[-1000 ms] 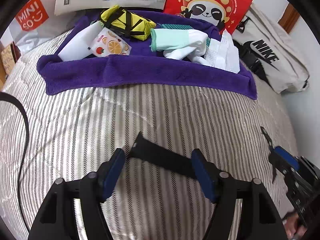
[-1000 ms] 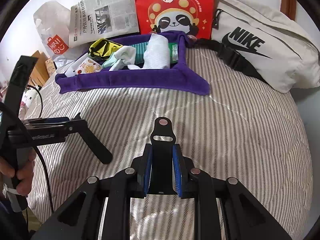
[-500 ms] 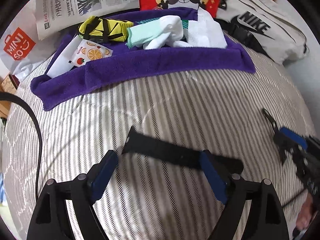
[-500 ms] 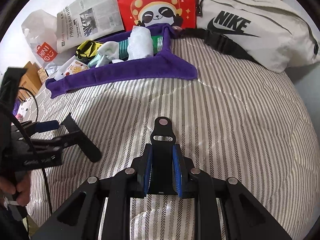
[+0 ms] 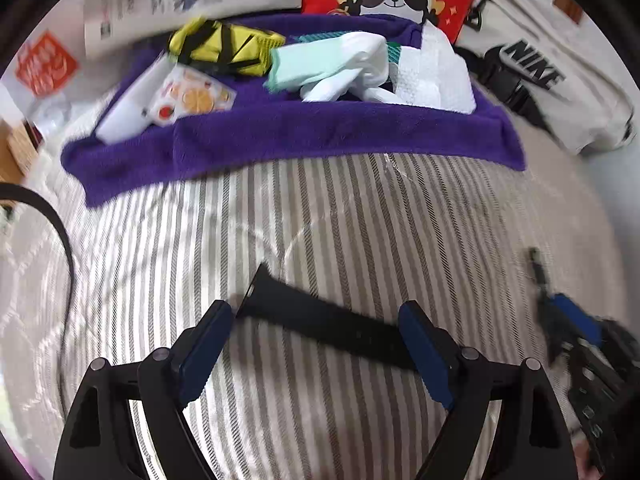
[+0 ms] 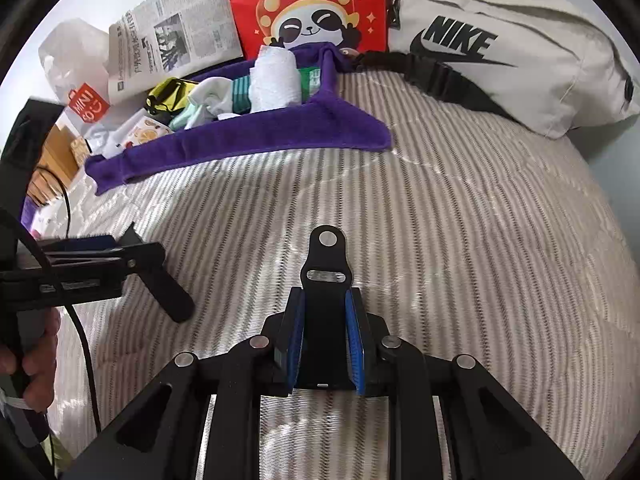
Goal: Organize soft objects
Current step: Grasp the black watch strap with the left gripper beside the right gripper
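Note:
A black strap piece point(image 5: 320, 326) lies flat on the striped quilt point(image 5: 360, 220). My left gripper point(image 5: 315, 310) stands wide open around it, its blue pads point(image 5: 208, 336) beside the strap's two ends and not pressing. In the right wrist view the same strap point(image 6: 168, 292) pokes out at the left, under a hand point(image 6: 36, 356). My right gripper point(image 6: 325, 294) is shut on a second black strap piece point(image 6: 326, 248) with a slot and a metal stud, held just above the quilt. A purple towel point(image 5: 320, 136) at the back carries socks point(image 5: 320, 64), a white cloth and a yellow pouch point(image 5: 224, 48).
Behind the purple towel point(image 6: 240, 144) stand a red panda bag point(image 6: 308, 4), a newspaper point(image 6: 180, 36) and a white Miniso bag point(image 6: 76, 76). A beige Nike bag point(image 6: 500, 60) with a black strap lies at the back right. A black cable point(image 5: 60, 232) curves along the left.
My left gripper's jaws have spread wider, and the strap that spanned them now lies loose on the quilt. The right gripper sank a little with its strap.

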The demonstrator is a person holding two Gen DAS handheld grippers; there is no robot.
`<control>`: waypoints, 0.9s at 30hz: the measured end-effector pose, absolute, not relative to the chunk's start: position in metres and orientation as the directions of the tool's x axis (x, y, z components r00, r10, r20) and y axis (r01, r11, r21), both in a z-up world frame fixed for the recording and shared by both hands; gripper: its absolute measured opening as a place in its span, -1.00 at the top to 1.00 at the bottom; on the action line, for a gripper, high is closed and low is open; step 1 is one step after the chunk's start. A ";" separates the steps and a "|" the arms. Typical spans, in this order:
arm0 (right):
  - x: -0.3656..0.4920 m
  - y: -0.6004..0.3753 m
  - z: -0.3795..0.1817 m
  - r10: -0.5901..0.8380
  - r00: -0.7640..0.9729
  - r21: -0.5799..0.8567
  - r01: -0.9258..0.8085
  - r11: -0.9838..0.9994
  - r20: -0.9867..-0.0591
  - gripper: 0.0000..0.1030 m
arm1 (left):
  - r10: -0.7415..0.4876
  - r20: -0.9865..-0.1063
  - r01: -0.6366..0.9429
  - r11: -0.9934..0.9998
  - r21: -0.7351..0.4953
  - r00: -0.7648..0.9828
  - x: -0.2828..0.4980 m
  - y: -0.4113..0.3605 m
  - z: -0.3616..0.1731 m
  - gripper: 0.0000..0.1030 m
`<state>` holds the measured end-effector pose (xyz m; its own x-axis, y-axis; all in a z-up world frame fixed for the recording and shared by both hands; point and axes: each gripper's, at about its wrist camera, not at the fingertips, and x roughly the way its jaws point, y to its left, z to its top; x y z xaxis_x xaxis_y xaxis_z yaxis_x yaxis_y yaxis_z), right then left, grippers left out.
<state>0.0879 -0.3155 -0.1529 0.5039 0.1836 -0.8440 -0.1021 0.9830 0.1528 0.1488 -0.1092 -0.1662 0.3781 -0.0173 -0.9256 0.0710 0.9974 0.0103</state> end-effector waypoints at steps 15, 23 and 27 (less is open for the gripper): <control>0.085 -0.317 -0.153 0.105 0.515 0.056 -0.109 0.992 -0.851 0.59 | 0.018 -0.918 0.236 0.964 0.120 0.395 0.131 -0.111 -0.160 -0.74; 0.085 -0.312 -0.152 0.087 0.515 0.034 -0.111 0.993 -0.853 0.59 | -0.013 -0.928 0.156 0.987 0.049 0.372 0.110 -0.053 -0.160 -0.74; 0.084 -0.307 -0.152 0.100 0.509 0.039 -0.129 0.991 -0.855 0.59 | -0.028 -0.917 0.152 0.988 0.036 0.398 0.100 -0.045 -0.158 -0.61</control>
<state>0.0837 -0.3068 -0.1516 0.5095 0.1000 -0.8547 -0.1291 0.9909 0.0389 0.1002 -0.0450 -0.1578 0.3980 -0.0279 -0.9170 0.1516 0.9878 0.0357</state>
